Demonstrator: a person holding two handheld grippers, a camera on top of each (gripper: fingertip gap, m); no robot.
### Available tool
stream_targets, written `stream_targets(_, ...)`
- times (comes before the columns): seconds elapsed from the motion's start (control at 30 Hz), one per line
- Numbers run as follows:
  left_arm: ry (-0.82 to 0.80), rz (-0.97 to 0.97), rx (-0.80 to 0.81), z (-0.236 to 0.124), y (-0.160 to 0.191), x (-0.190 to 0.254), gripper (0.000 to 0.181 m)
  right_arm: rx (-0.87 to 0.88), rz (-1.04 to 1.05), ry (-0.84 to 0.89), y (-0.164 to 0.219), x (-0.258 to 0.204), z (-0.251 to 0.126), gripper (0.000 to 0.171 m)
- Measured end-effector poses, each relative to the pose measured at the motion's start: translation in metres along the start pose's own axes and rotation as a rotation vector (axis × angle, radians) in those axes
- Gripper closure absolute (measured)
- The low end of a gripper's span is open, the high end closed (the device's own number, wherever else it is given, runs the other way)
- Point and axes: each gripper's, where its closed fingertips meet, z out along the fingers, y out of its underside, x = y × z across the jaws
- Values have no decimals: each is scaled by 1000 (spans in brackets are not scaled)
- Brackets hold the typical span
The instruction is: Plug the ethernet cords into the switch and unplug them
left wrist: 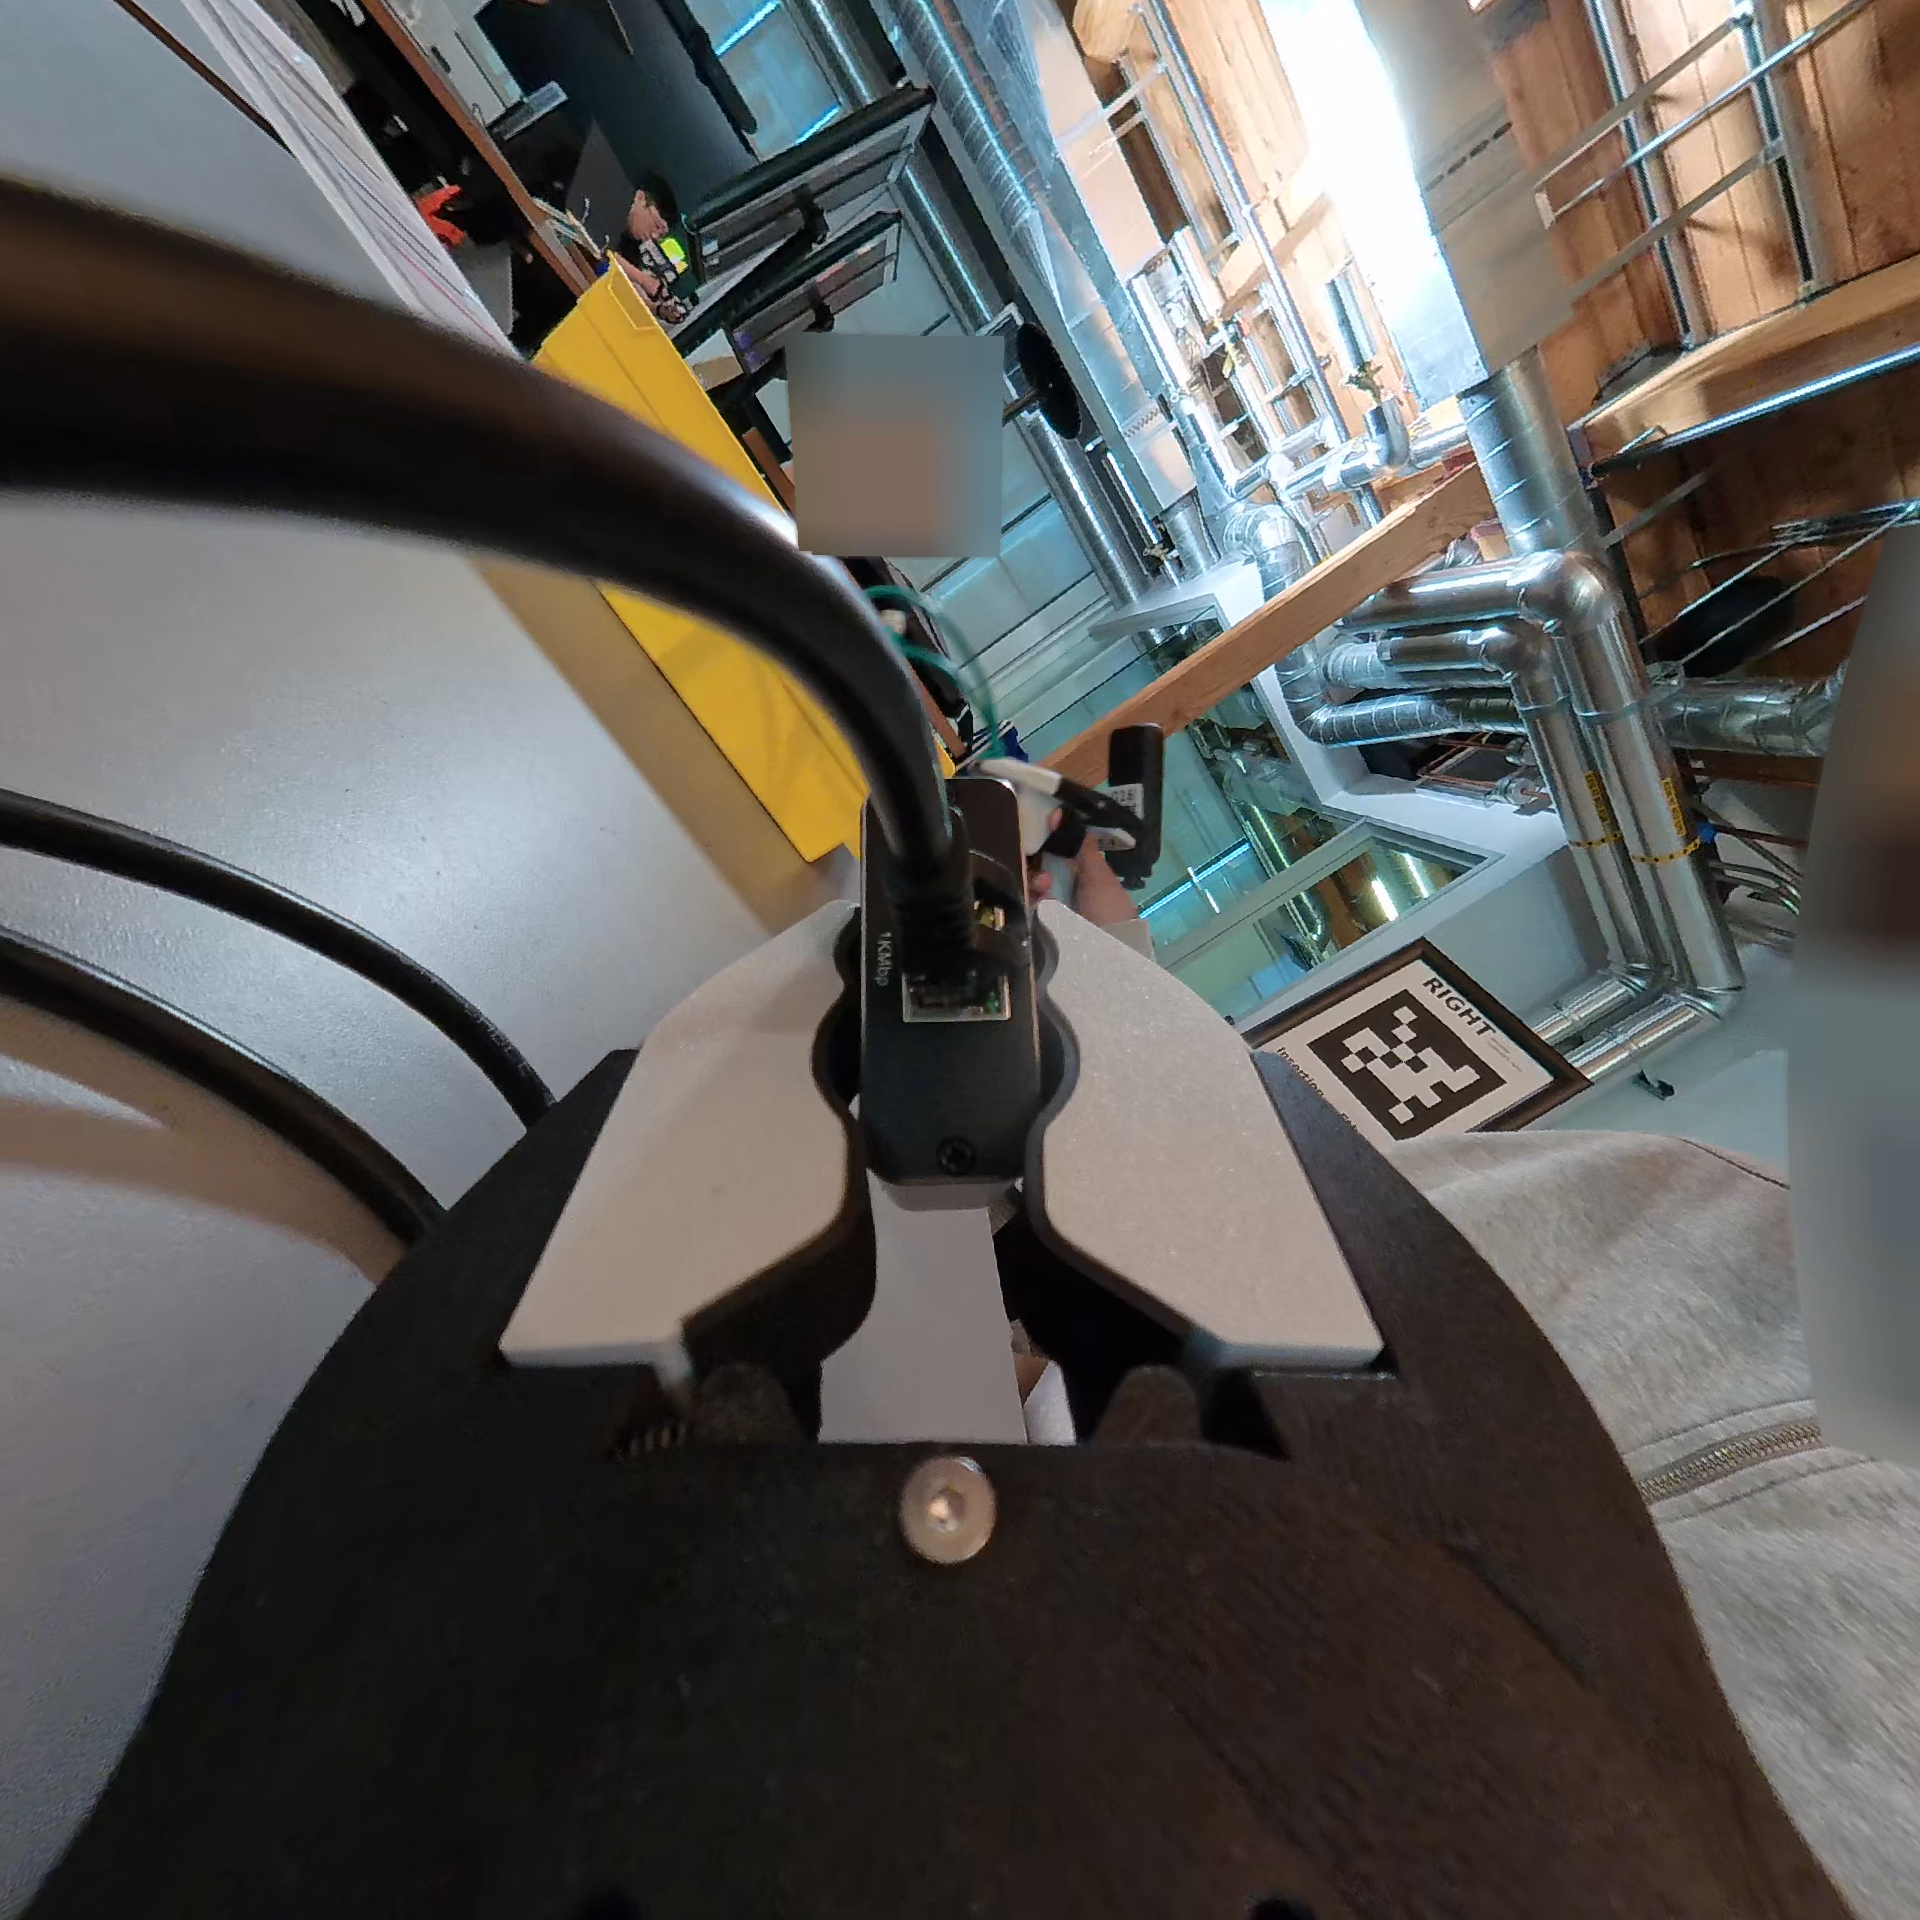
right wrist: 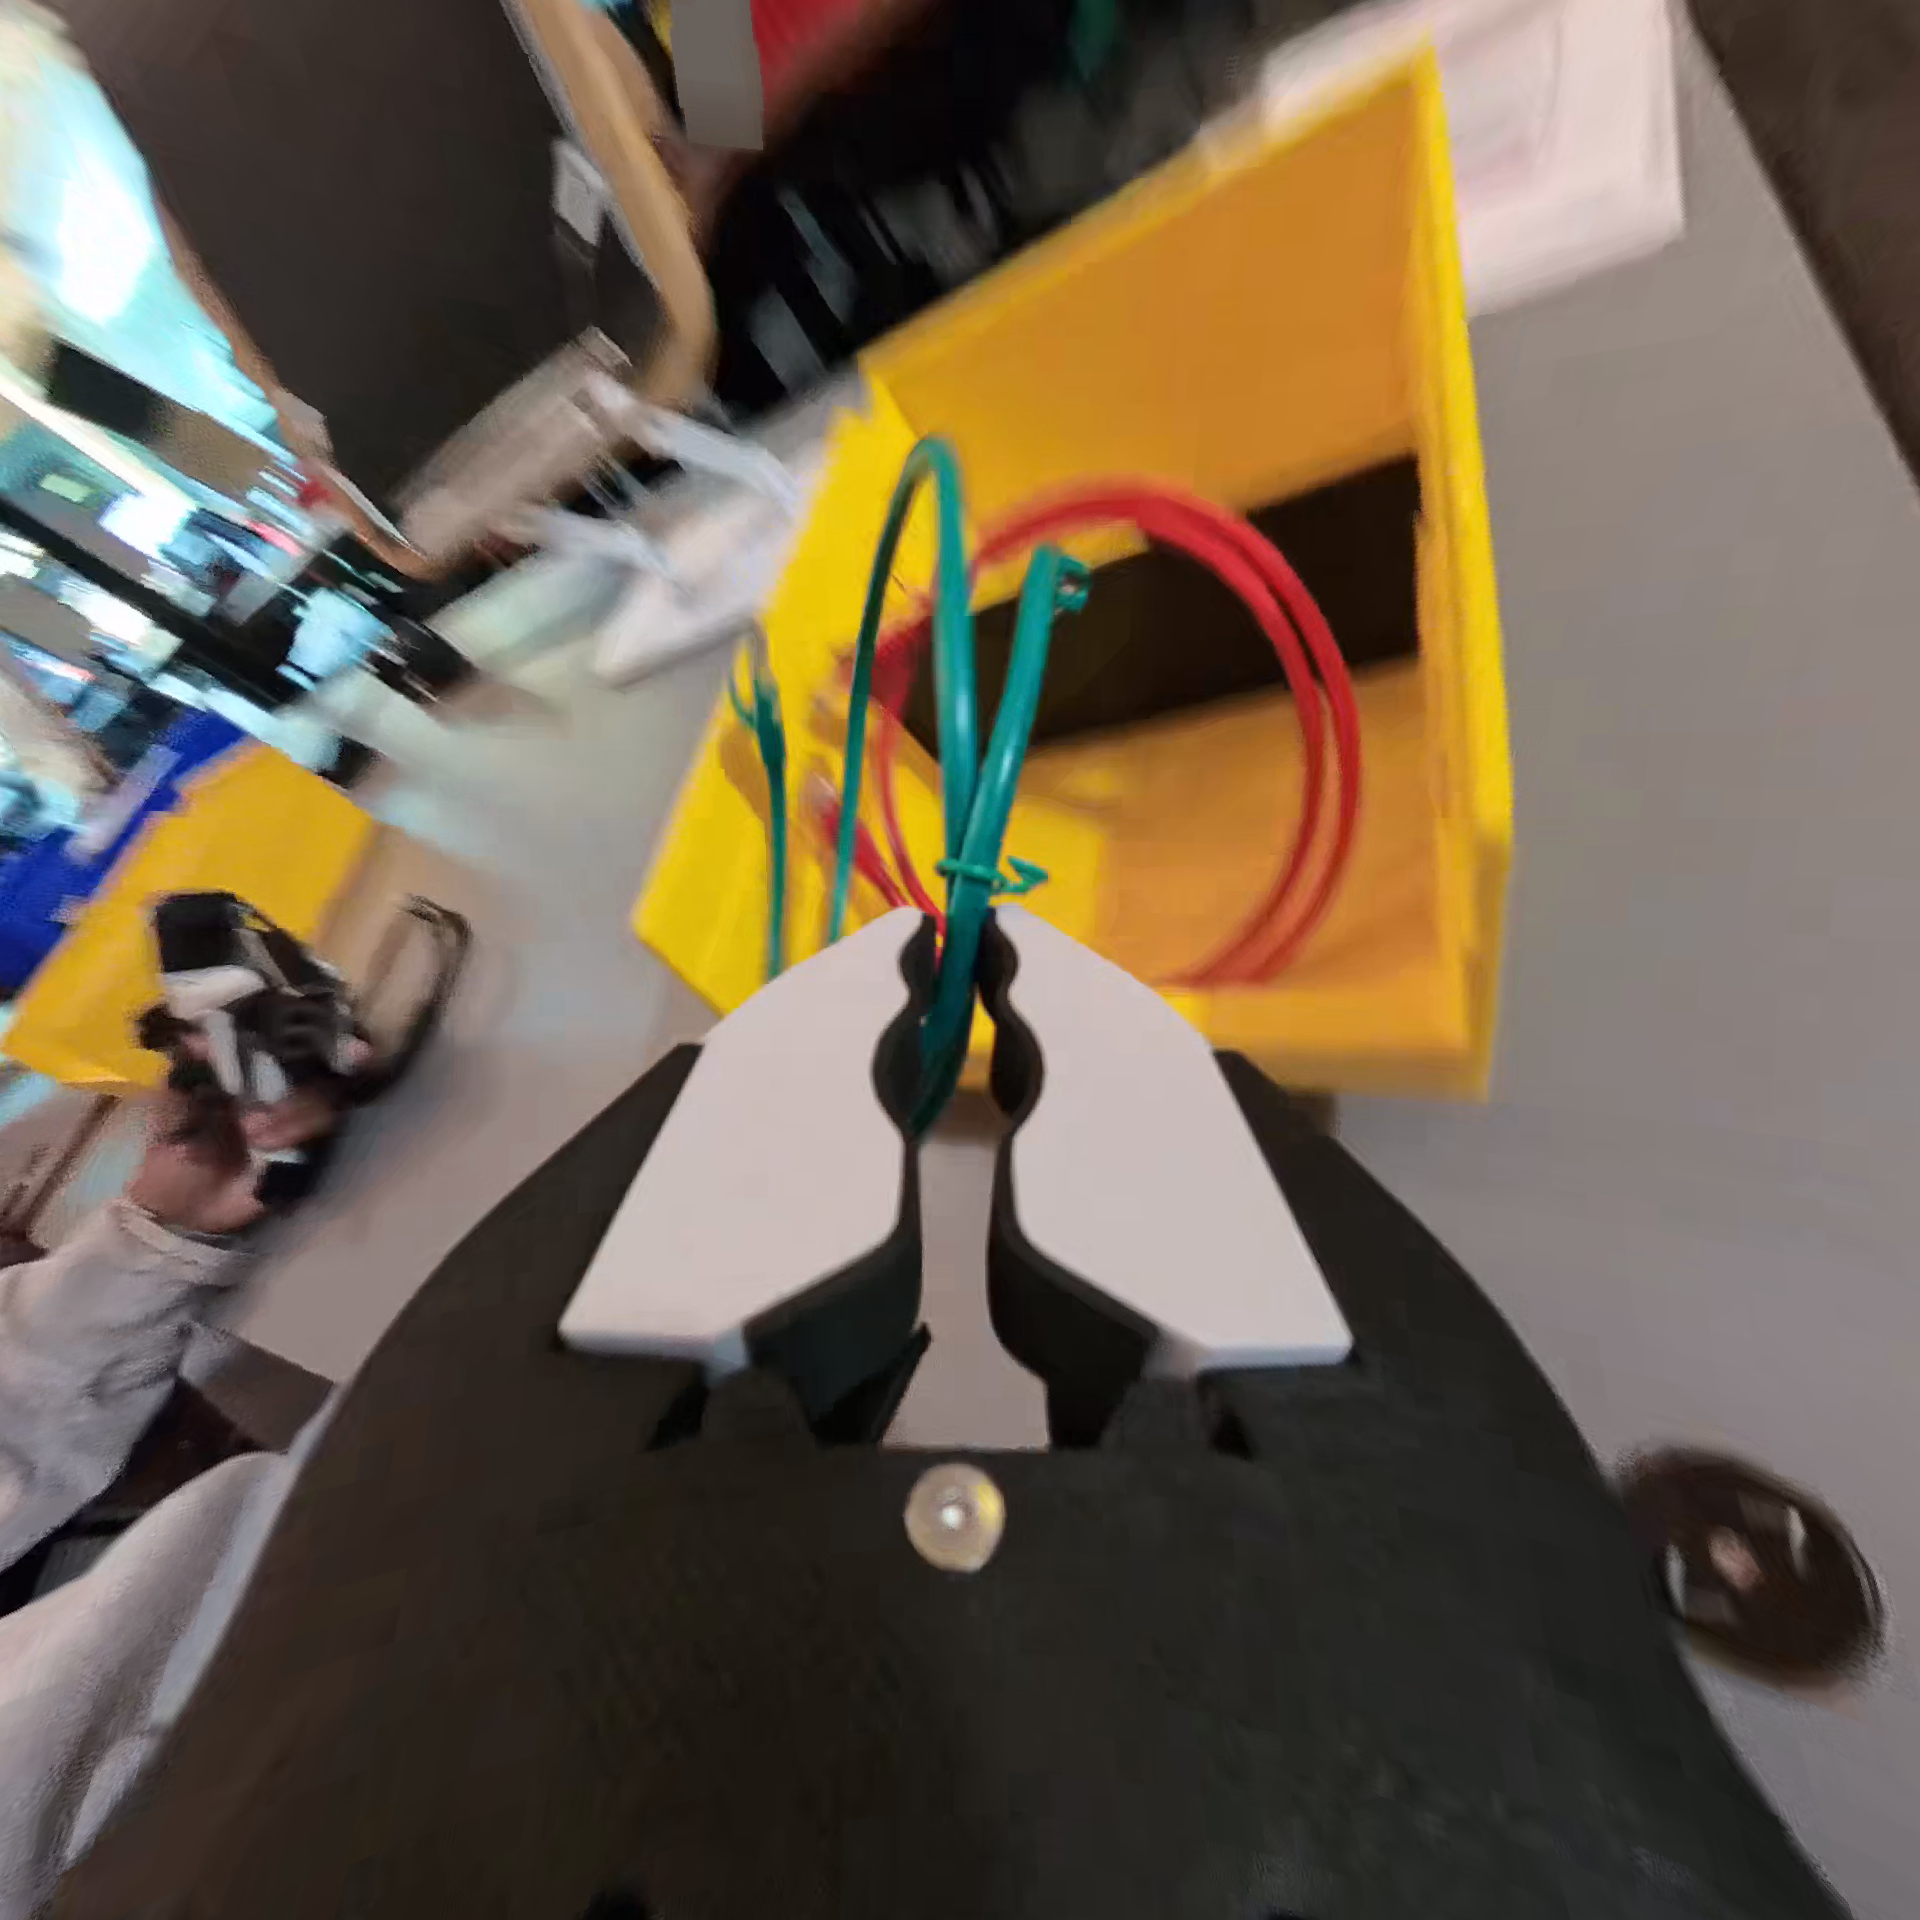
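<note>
Silvery ducts and pipes [left wrist: 1538,644] run along wooden walls behind a pale grey table [left wrist: 312,748] in the left wrist view. Nearest the camera, the left claw [left wrist: 948,977] is clenched on the switch [left wrist: 951,1049], a small black box pinched between the two pale fingers [left wrist: 727,1122] and standing out past their tips. A thick black cord [left wrist: 520,488] arches in from the left and its plug sits in one of the switch's ports; the port nearest the camera is bare. Another black cable [left wrist: 312,935] curves over the table at left. A yellow bin [left wrist: 665,416] stands on the table behind the switch. Just past the switch the other claw shows small, with thin green wire by it. A card with a black-and-white square marker [left wrist: 1418,1049] lies at right, beside a beige sleeve [left wrist: 1714,1558].

Motion blur smears the right wrist view. The right claw [right wrist: 961,951] is closed almost fully, grasping a green ethernet cord [right wrist: 966,748], a thin looped bundle tied near the fingertips and rising above them. Behind it the yellow bin [right wrist: 1247,364] lies with its open side toward the camera; a coiled red cord [right wrist: 1320,675] sits inside. At far left the left claw [right wrist: 239,997] is a dark blur on the table, a second yellow bin [right wrist: 229,831] behind it.
</note>
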Motion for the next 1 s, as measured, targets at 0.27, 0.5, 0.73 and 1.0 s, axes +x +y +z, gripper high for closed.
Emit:
stream_targets(0.27,-5,-5,10,0,-2,-1,156,-15,-610,100,-91,-54,-10,165)
stream_targets(0.5,-12,3,6,0,-1,-2,156,-292,-1331,222,-138,-72,21,164)
stream_targets(0.73,-10,1,12,-2,-1,-1,156,-429,-1432,55,-119,-81,48,165)
stream_targets(1.0,3,-10,17,-3,-2,0,156,-503,-1317,-46,-94,-70,64,165)
